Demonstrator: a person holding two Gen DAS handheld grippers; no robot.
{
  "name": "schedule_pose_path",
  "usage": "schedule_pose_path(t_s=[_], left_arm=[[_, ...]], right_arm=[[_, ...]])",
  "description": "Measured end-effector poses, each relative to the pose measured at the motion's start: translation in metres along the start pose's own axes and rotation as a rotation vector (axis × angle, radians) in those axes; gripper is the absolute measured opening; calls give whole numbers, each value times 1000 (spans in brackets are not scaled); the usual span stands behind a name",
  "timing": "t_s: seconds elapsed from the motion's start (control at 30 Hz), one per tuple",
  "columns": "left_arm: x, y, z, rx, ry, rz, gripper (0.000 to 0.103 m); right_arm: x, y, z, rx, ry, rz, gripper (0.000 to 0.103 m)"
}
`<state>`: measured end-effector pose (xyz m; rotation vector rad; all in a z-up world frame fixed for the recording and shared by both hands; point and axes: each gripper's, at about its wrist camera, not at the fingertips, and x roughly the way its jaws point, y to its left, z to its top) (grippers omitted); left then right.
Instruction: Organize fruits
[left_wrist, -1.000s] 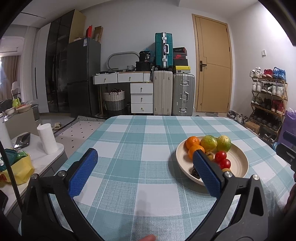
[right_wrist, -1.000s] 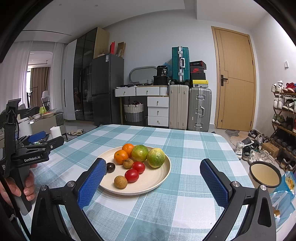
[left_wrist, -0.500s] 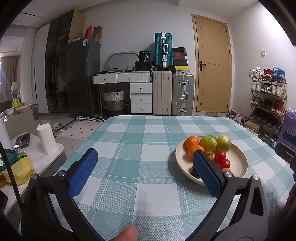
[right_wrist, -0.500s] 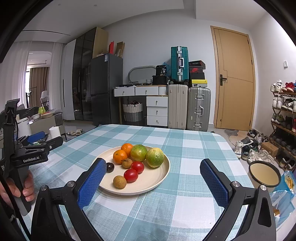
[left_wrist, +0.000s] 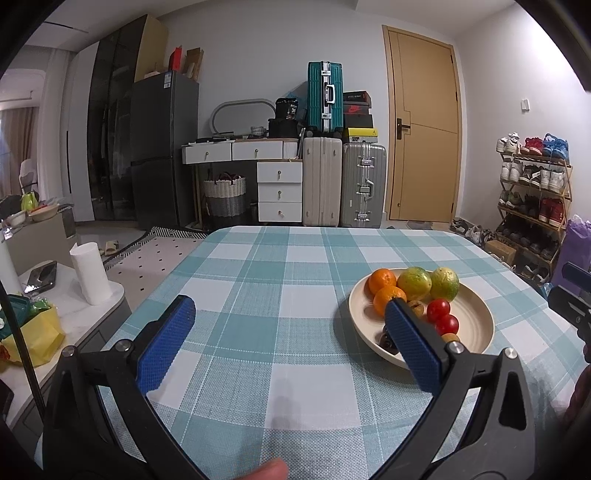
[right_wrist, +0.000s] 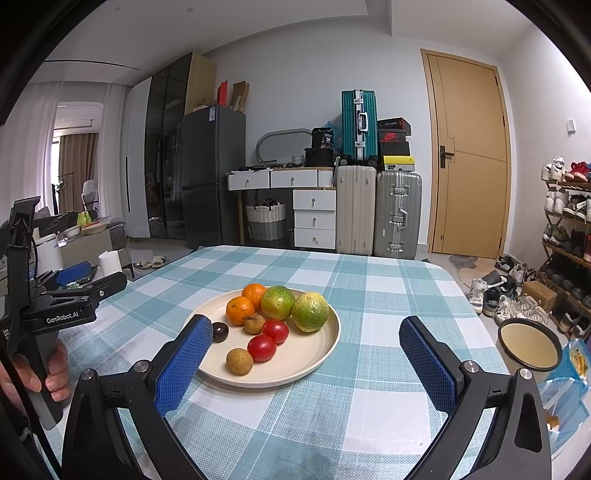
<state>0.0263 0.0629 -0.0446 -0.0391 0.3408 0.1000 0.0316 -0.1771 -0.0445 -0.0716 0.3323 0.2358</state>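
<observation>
Fruit piled on plate (right_wrist: 325, 347); both claws spread, empty.

Ahead of you stands a pale grey wall (right_wrist: 295, 66) with a wooden door (right_wrist: 469, 158), three suitcases (right_wrist: 376, 206), a white drawer unit (right_wrist: 314, 218), a dark fridge (right_wrist: 210, 173), and a shoe rack (left_wrist: 532, 199) at right.

You get even, soft indoor light, brighter in right wrist view. Plate (left_wrist: 480, 334) casts soft shadow leftward on tabletop (left_wrist: 280, 280). Fisheye bends door (right_wrist: 471, 158), darkens corners. Focus sharp; fingertip (left_wrist: 267, 472) at bottom edge blurred.
</observation>
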Motion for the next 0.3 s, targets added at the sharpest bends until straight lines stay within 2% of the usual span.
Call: schedule_pose_path(t_s=[0.3], left_arm=[[5, 1, 0, -1, 4, 6, 103]], right_arm=[[4, 1, -1, 1, 7, 3, 103]])
